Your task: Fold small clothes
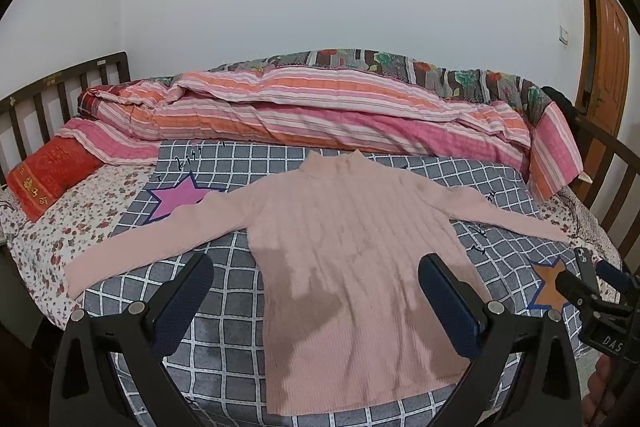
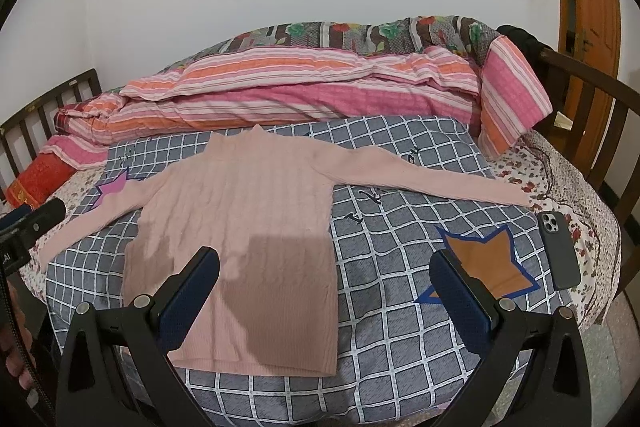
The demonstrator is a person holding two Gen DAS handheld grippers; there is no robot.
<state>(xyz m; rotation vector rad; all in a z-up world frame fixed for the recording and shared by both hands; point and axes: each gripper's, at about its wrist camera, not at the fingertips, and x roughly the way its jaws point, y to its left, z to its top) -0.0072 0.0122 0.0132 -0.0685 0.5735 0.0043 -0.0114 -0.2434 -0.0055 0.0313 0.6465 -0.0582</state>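
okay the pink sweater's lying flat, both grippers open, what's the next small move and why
Probably lower the right gripper onto the far cuff of the pink ribbed knit sweater near the dark phone and pinch it: both sleeves lie spread, nothing is folded, and the left gripper holds nothing.

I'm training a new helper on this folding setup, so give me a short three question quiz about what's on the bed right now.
1. True or false: the pink sweater lies flat with both sleeves spread out.
2. What lies near the orange star: A a phone, B a cup, C a book?
3. Fill in: both the left gripper and right gripper are ____, holding nothing.

Key: 1 true. 2 A, the phone. 3 open.
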